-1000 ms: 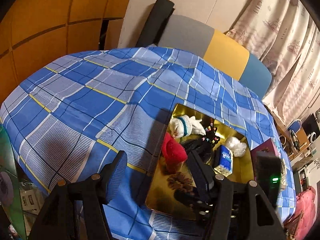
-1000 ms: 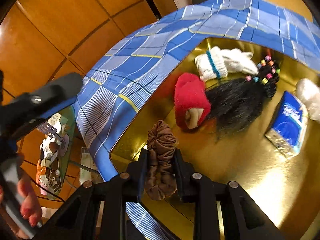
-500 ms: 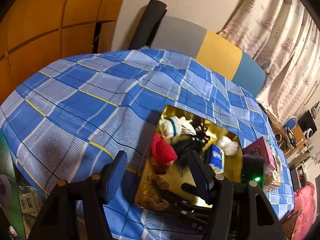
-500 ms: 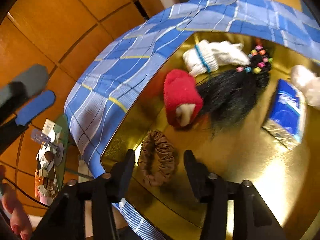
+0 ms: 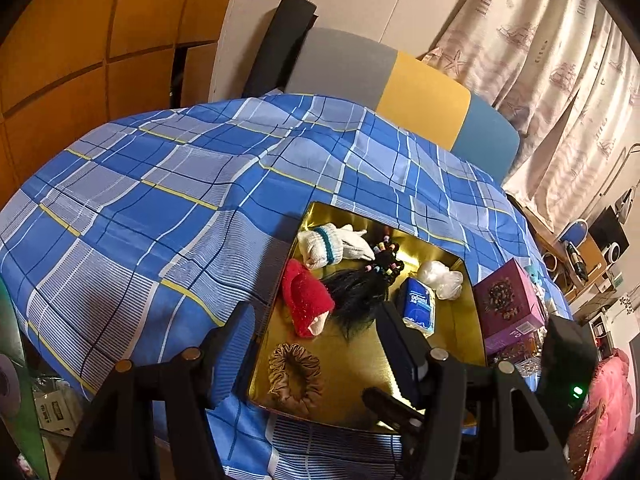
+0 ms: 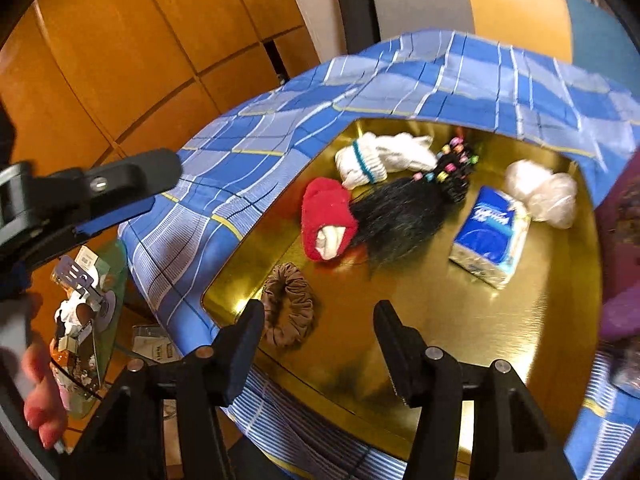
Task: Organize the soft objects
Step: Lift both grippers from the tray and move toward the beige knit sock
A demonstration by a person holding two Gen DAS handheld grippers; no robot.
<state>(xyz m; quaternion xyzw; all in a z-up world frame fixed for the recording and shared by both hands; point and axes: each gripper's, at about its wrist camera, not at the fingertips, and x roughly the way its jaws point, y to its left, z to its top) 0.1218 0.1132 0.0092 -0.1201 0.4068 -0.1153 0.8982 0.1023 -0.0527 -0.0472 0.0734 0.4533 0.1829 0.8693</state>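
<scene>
Six soft things lie on the shiny gold tray, so the sorting looks well advanced, though I can't judge what remains off it. Ruffled brown scrunchie sits at the near corner, beyond it fuzzy red sock, ribbed white glove, stringy black wig, crinkly tissue pack and plastic bag. Right gripper and left gripper both gape, holding nothing.

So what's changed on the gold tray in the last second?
The right claw has opened and let go of the brown fabric scrunchie, which now lies flat at the near left corner of the shiny gold tray, then drawn back. The left claw also pulled back, open and empty. The other things on the tray haven't moved.
</scene>
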